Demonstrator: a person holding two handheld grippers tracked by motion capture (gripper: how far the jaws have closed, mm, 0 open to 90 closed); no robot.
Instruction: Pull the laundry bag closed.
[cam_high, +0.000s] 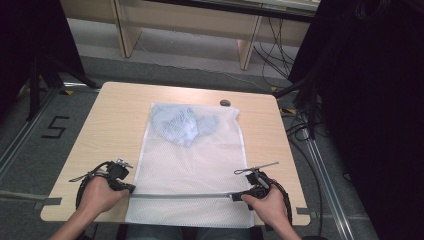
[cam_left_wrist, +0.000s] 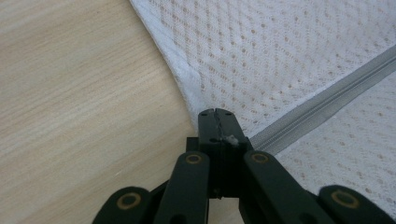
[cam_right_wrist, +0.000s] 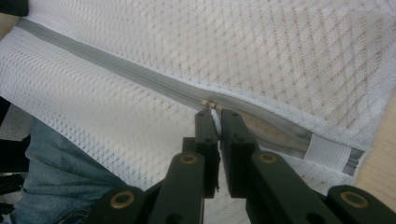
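2 grippers are engaged on a mesh laundry bag (cam_high: 192, 165) lying flat on the bench (cam_high: 107, 130). Left gripper (cam_left_wrist: 215, 113) fingers are pinched on the zipper end; right gripper (cam_right_wrist: 214, 116) fingers are pinched on the zipper pull (cam_right_wrist: 208, 103). Fabric judged light, limp, prone to bunching; best anchored beside the zipper (cam_high: 180, 195).

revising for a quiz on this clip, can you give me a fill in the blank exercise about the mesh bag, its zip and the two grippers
1. The white mesh bag lies flat on a ____ table.
2. The right gripper is shut on the zip's ____.
3. The left gripper pinches the bag's edge at the end of the grey ____.
4. Inside the bag, at its far end, lies a crumpled light ____ cloth.

Missing words: wooden; pull tab; zip; blue
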